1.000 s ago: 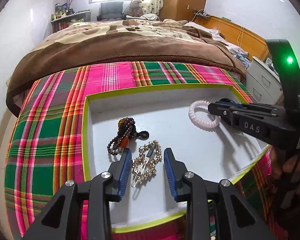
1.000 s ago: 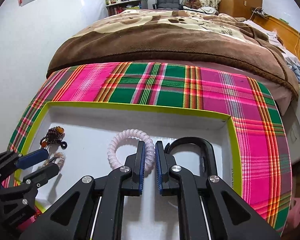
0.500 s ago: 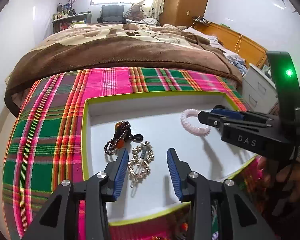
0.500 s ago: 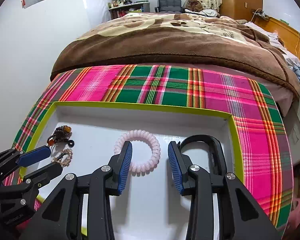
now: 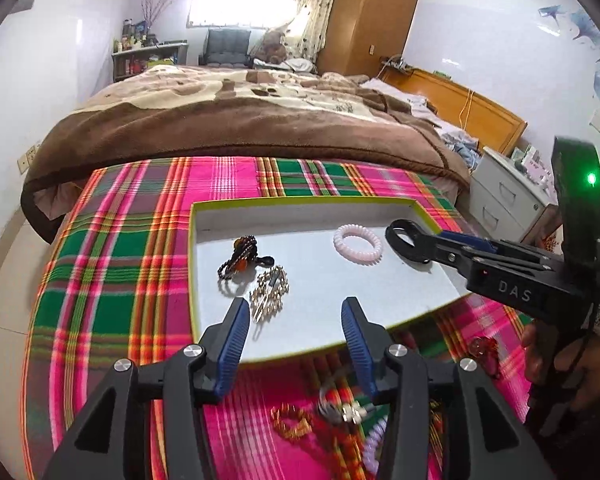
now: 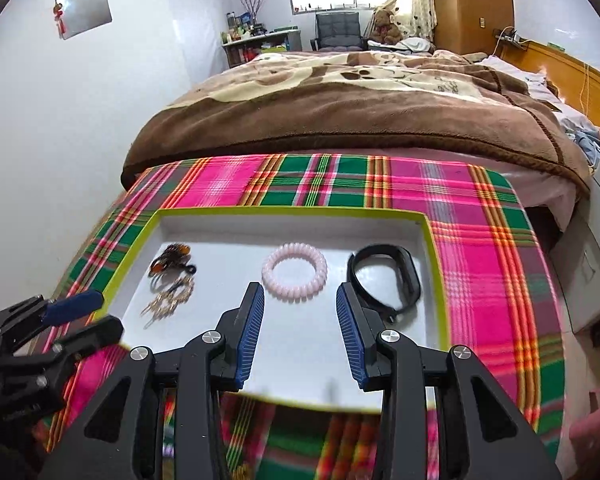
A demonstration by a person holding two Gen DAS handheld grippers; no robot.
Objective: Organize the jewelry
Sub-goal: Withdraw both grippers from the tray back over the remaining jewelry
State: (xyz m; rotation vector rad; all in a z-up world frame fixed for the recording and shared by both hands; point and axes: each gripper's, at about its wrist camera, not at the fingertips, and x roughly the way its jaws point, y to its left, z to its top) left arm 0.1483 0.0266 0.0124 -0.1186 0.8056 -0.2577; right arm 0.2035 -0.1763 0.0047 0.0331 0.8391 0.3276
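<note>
A white tray with a yellow-green rim [image 5: 300, 202] [image 6: 288, 212] lies on a plaid cloth. In it are a dark bead bracelet [image 5: 238, 258] [image 6: 170, 259], a gold hair clip [image 5: 269, 287] [image 6: 170, 298], a pink spiral hair tie [image 5: 357, 244] [image 6: 295, 271] and a black wristband [image 6: 388, 278]. My left gripper [image 5: 294, 338] is open and empty, above the tray's near edge behind the gold clip. My right gripper [image 6: 300, 334] is open and empty, just behind the pink tie; it also shows in the left wrist view [image 5: 440, 246].
More loose jewelry [image 5: 336, 412] lies blurred on the plaid cloth [image 5: 116, 280] in front of the tray. A bed with a brown blanket [image 6: 360, 100] stands beyond. White drawers [image 5: 504, 196] stand at the right.
Both grippers have opened, let go and pulled back and up from the tray. The gold clip and pink tie stay lying in the tray.
</note>
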